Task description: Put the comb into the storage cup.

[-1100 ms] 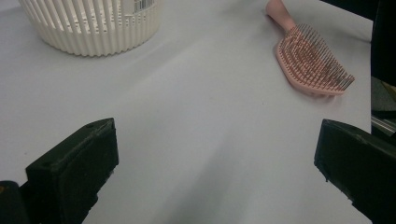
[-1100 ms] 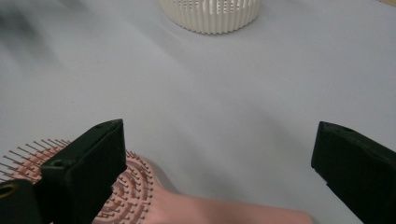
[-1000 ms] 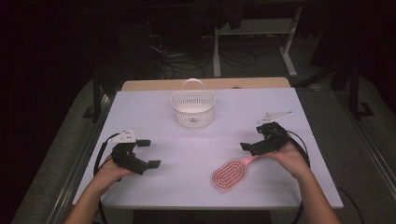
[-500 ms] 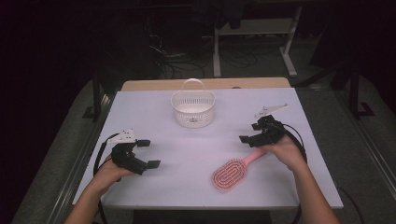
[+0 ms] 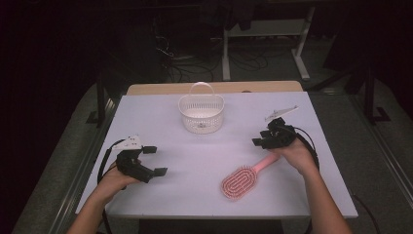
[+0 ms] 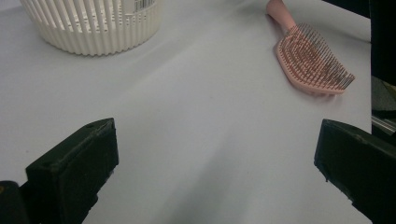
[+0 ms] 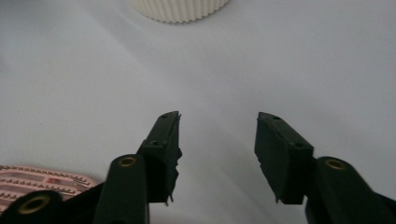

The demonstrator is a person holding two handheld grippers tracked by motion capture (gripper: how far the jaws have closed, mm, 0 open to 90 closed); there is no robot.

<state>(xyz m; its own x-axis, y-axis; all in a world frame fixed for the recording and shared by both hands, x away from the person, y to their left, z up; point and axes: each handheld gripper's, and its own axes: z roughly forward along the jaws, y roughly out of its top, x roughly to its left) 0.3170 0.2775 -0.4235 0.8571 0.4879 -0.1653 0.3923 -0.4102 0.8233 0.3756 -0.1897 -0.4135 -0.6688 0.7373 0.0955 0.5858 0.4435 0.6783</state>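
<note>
The pink hairbrush (image 5: 242,181) lies flat on the table (image 5: 195,161), well in front of the white basket (image 5: 200,114), bristles up. The right hand-held gripper (image 5: 259,142) hovers just above its handle; the jaws have just been closing, yet nothing is between them, probably to fit the thin handle. The left hand-held gripper (image 5: 155,161) rests released, left of the hairbrush.
</note>
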